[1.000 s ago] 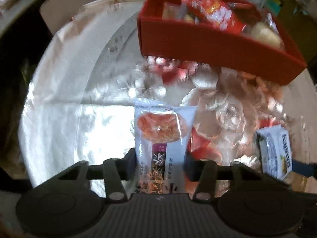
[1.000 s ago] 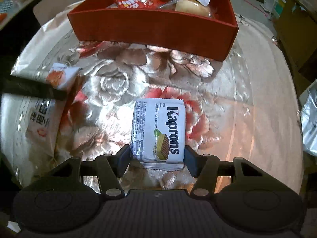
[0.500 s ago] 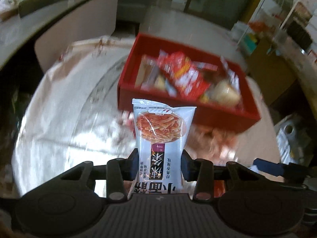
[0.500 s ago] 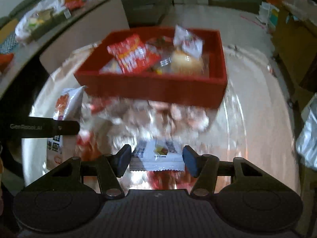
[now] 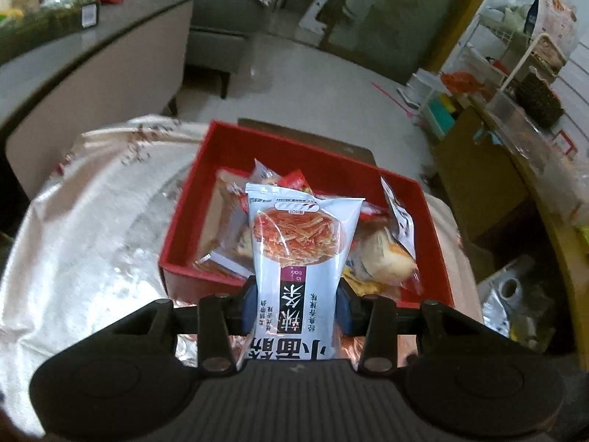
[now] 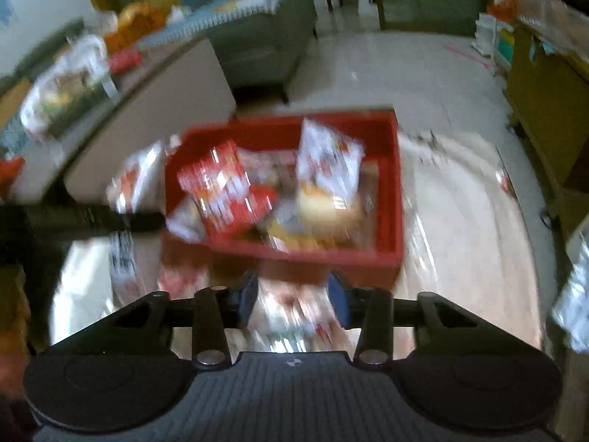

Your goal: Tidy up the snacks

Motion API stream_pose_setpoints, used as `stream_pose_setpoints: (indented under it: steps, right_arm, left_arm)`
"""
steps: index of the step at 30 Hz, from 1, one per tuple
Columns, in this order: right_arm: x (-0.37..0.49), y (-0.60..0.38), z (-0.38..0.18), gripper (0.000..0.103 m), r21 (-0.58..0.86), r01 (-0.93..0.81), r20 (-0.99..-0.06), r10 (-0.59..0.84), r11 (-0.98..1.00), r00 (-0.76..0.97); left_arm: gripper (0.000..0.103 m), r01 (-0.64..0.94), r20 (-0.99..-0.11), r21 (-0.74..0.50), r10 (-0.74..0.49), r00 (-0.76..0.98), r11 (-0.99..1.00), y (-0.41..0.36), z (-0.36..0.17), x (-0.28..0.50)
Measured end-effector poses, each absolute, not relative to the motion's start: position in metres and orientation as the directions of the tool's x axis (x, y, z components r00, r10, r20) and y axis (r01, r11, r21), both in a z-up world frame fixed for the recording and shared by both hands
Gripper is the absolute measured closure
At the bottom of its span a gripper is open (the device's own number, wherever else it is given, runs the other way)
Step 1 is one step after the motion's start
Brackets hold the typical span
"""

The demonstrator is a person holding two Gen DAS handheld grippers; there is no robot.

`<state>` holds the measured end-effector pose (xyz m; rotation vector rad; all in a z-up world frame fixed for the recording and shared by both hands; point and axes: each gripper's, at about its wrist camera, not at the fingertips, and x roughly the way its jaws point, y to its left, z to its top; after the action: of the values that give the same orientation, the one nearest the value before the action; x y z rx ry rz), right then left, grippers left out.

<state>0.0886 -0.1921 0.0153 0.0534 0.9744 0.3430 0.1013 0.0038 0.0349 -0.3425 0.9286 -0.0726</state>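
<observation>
Red-walled, the snack box (image 5: 176, 254) is the largest reference: it sits on the shiny floral tablecloth (image 5: 84, 258), directly ahead of and below both of my claws, already loaded with a red packet (image 6: 224, 188), a bun (image 5: 386, 258) and other wrappers. My left gripper (image 5: 294, 304) is clenched on the white spicy-strip packet (image 5: 300, 243); the packet's long axis runs straight forward along my fingers, and its free end overlaps the box's near wall and hangs over the contents. My right gripper (image 6: 292, 300) also faces the box, just short of its near wall; a pale blurred wrapper (image 6: 294, 313) lies between its pads, but the motion blur means I cannot tell whether the grip is closed on it. By my judgement the left claw is the nearer to a drop, needing only a short advance before release. Compared with one second ago, both packets have left the tablecloth, where they lay flat between my fingers, and the box has passed from the upper edge of each view to the centre, its interior now open to both cameras.
</observation>
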Motion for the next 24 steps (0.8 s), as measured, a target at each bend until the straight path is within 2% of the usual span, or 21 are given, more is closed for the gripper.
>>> stream_pose_setpoints:
  steps: [1,7,10,12,15,17,21,24]
  right_arm:
    - [0.087,-0.187,0.005,0.036,0.174,-0.266,-0.819,0.289,0.948,0.495]
    - [0.089,-0.16,-0.031,0.036,0.128,-0.319,-0.882,0.255,0.939,0.396]
    - [0.085,-0.149,-0.039,0.027,0.051,-0.347,-0.89,0.201,0.936,0.41]
    - [0.084,-0.148,-0.043,0.026,0.017,-0.352,-0.893,0.173,0.936,0.416]
    - [0.091,-0.153,-0.055,0.026,0.014,-0.328,-0.906,0.15,0.945,0.395]
    - [0.094,-0.161,-0.061,0.02,0.038,-0.313,-0.908,0.164,0.949,0.386]
    - [0.094,-0.165,-0.06,0.022,0.054,-0.304,-0.907,0.174,0.951,0.383]
    - [0.102,-0.188,-0.055,0.033,0.132,-0.254,-0.904,0.221,0.958,0.366]
  left_arm:
    - [0.067,-0.083,-0.775,-0.323,-0.213,0.595,0.943,0.004,0.034,0.101]
    - [0.067,-0.059,-0.79,-0.329,-0.24,0.565,0.942,0.007,0.03,0.089]
    - [0.067,-0.056,-0.8,-0.319,-0.237,0.552,0.946,0.011,0.028,0.086]
    - [0.067,-0.059,-0.799,-0.33,-0.245,0.549,0.942,0.015,0.028,0.084]
    - [0.067,-0.057,-0.796,-0.337,-0.252,0.55,0.94,0.018,0.029,0.082]
    - [0.067,-0.048,-0.795,-0.34,-0.26,0.548,0.939,0.017,0.03,0.082]
    - [0.067,-0.04,-0.797,-0.344,-0.269,0.541,0.938,0.016,0.028,0.083]
    - [0.067,-0.035,-0.798,-0.348,-0.276,0.536,0.937,0.014,0.028,0.083]
